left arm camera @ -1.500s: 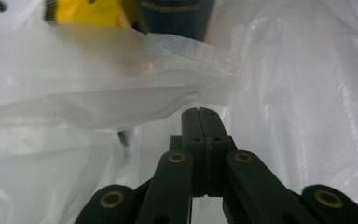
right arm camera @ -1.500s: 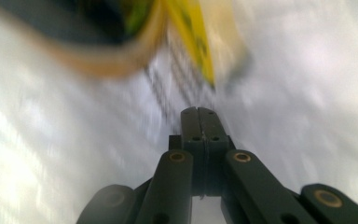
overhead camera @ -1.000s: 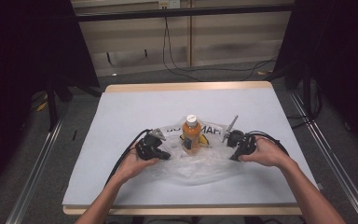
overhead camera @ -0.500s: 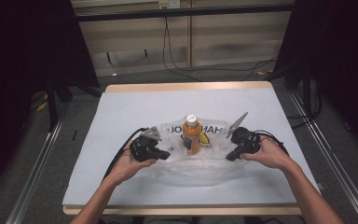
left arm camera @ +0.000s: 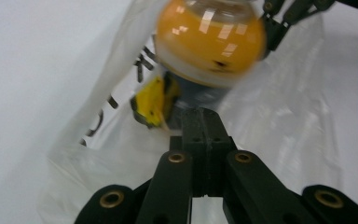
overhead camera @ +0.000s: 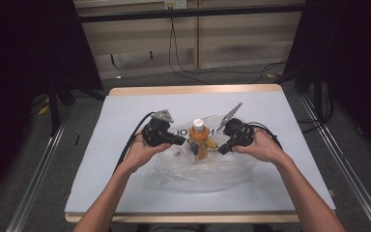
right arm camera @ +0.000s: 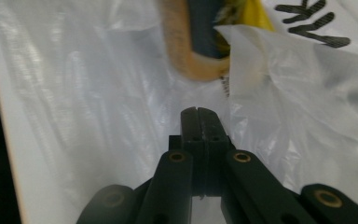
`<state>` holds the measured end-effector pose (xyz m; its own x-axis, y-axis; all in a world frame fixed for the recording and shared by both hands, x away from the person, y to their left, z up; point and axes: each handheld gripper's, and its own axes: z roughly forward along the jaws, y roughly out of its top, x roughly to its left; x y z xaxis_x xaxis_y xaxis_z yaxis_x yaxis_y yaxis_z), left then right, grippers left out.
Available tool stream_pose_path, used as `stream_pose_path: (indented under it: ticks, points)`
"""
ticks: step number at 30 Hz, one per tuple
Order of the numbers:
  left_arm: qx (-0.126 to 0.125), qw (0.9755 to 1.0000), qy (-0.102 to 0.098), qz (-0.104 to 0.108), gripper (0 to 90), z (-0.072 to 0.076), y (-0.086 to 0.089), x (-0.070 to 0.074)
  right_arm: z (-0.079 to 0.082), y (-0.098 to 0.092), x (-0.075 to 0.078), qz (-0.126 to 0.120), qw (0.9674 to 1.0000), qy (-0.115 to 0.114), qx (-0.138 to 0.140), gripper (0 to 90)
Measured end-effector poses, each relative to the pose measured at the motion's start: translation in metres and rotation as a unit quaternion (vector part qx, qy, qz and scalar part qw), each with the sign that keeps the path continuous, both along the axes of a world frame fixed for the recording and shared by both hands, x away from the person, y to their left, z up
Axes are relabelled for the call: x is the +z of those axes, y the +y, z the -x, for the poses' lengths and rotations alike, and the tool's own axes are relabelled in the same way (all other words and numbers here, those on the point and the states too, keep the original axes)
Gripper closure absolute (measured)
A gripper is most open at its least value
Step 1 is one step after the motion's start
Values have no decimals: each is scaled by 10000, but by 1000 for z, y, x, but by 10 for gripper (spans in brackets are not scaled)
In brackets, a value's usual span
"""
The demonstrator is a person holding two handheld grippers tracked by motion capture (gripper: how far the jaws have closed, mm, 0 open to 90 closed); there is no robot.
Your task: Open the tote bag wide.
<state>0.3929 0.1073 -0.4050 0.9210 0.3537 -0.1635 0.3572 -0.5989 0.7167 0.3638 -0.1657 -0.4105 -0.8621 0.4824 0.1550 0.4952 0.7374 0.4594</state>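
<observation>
A clear plastic bag (overhead camera: 207, 170) with black lettering lies in the middle of the white table (overhead camera: 121, 111). An orange drink bottle (overhead camera: 199, 140) with a white cap stands upright inside it, beside a yellow item (left arm camera: 151, 105). My left gripper (overhead camera: 182, 141) is at the bottle's left, its jaws shut on the bag's film (left arm camera: 98, 154). My right gripper (overhead camera: 221, 151) is at the bottle's right and is likewise shut on the bag (right arm camera: 98, 93). In the left gripper view the bottle (left arm camera: 209, 42) is close ahead and blurred. The bottle's base (right arm camera: 186, 51) shows above my right gripper (right arm camera: 199, 114).
The table has a wooden rim (overhead camera: 193, 90) at its far side. Metal rails (overhead camera: 38, 174) run along the floor on both sides. Black cables (overhead camera: 130, 145) trail from the grippers across the table. Dark curtains stand at left and right.
Both hands have lifted and drawn slightly toward the bottle, pulling the bag's sides up around it. The jaws have stayed shut.
</observation>
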Motion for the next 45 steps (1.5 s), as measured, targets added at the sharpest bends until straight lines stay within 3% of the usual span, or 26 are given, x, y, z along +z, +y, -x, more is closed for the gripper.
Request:
stream_pose_path:
  ticks: [3, 8, 10, 11, 15, 18, 21, 24, 28, 32, 37, 40, 45]
  points:
    - [151, 9990, 50, -415, 900, -15, -9, -19, -11, -2, -10, 146, 9995, 154, -213, 900]
    - [548, 9963, 217, -625, 900, -32, -7, -42, -26, -19, -29, 309, 9972, 317, -608, 900]
    - [627, 9949, 190, -771, 900, -35, -3, -47, -30, -27, -35, 480, 9958, 297, -719, 900]
    - [524, 9946, 203, -876, 900, -37, 0, -48, -32, -32, -37, 510, 9952, 301, -774, 900]
    - [644, 9927, 353, -956, 900, -42, 14, -61, -34, -46, -46, 475, 9936, 453, -921, 900]
    - [739, 9928, 501, -796, 900, -43, 24, -66, -32, -55, -47, 304, 9931, 508, -1011, 900]
    - [579, 9935, 461, -861, 900, -39, 24, -64, -29, -60, -46, 420, 9937, 445, -942, 900]
    - [609, 9949, 459, -663, 900, -31, 20, -63, -24, -57, -45, 484, 9938, 481, -883, 900]
    - [541, 9961, 308, -619, 900, -22, 15, -56, -17, -49, -41, 439, 9959, 338, -720, 900]
    - [479, 9980, 191, -358, 900, -15, 11, -44, -13, -43, -29, 14, 9971, 201, -730, 900]
    - [474, 9987, 162, -41, 900, -9, 15, -37, -4, -44, -19, -412, 9952, -38, -891, 900]
    - [512, 9982, 133, 270, 900, -6, 21, -31, 0, -47, -15, -564, 9929, -212, -1029, 900]
    - [544, 9973, -13, 497, 900, -1, 31, -18, 7, -61, -6, -1073, 9859, -472, -1197, 900]
